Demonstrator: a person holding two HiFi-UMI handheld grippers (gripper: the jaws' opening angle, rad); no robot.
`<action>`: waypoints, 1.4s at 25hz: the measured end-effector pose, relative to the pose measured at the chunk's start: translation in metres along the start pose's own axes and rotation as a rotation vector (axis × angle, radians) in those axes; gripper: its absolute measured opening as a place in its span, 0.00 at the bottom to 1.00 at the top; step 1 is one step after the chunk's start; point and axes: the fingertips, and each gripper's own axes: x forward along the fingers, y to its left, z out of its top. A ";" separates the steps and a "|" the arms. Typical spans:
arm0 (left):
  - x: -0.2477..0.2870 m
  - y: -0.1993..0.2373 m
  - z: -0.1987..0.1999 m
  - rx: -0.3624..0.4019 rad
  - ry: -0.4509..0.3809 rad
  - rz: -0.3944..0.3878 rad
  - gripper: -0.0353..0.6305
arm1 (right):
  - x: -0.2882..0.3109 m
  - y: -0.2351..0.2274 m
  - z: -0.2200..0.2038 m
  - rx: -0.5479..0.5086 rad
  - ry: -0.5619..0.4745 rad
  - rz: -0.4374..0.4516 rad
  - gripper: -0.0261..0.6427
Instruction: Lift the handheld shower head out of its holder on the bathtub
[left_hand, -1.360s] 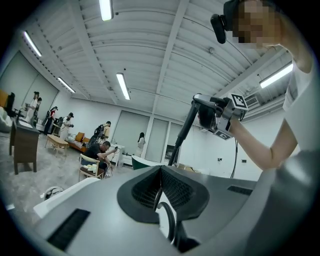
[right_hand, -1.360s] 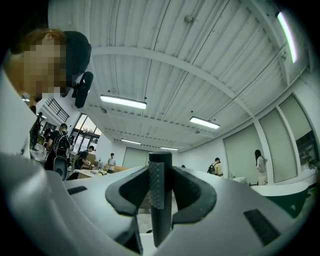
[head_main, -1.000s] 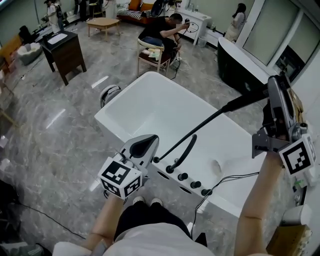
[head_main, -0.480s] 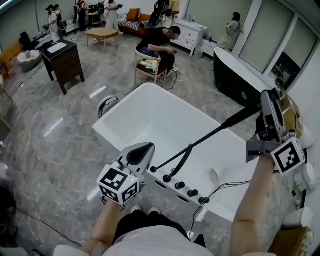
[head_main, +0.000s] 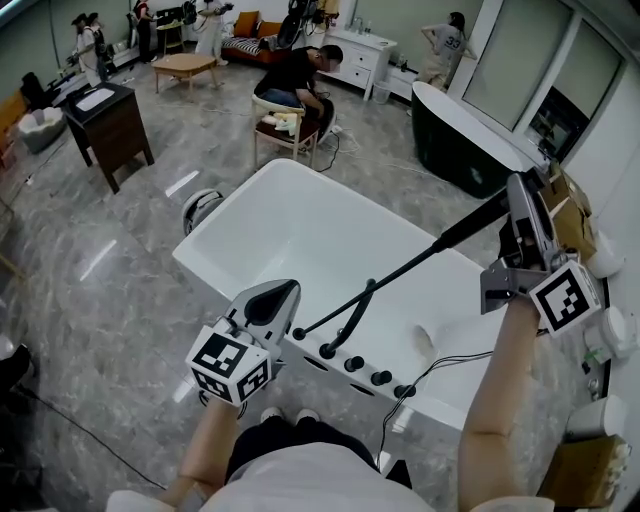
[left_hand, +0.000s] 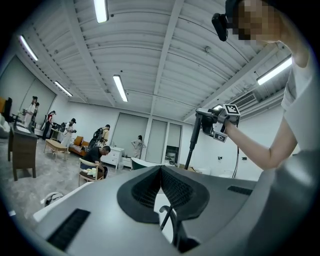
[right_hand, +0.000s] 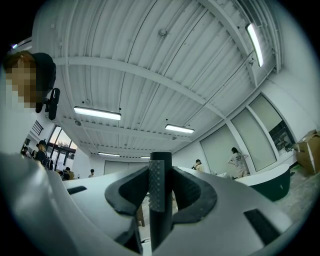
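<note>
The black handheld shower head (head_main: 468, 226) is out over the white bathtub (head_main: 213, 238), and my right gripper (head_main: 516, 200) is shut on its handle (right_hand: 160, 195). Its thin black hose (head_main: 385, 279) runs taut down to the tub's near deck beside the curved black spout (head_main: 356, 316). My left gripper (head_main: 283, 290) hangs shut and empty just left of the hose's lower end, pads meeting at the tip (left_hand: 161, 169). In the left gripper view, the shower handle (left_hand: 192, 142) rises to the right gripper (left_hand: 216, 121).
Three black knobs (head_main: 380, 377) sit along the deck and a black cable (head_main: 440, 362) trails off its right end. A black tub (head_main: 455, 140) stands at back right, a dark cabinet (head_main: 105, 120) at back left. A person sits on a chair (head_main: 290, 90) behind the tub.
My right gripper has drifted a little down and left with the shower head in it, and the hose's slope has followed. The left gripper has kept its place by the deck.
</note>
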 end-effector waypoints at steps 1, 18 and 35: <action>0.001 -0.001 0.000 -0.001 0.002 0.001 0.07 | 0.000 -0.002 -0.001 0.004 0.002 -0.003 0.25; -0.009 0.014 -0.010 -0.014 -0.004 0.044 0.07 | 0.004 -0.010 -0.035 0.024 0.020 -0.030 0.25; -0.016 0.022 -0.009 0.003 0.004 0.069 0.07 | 0.005 -0.008 -0.032 0.015 0.005 -0.036 0.25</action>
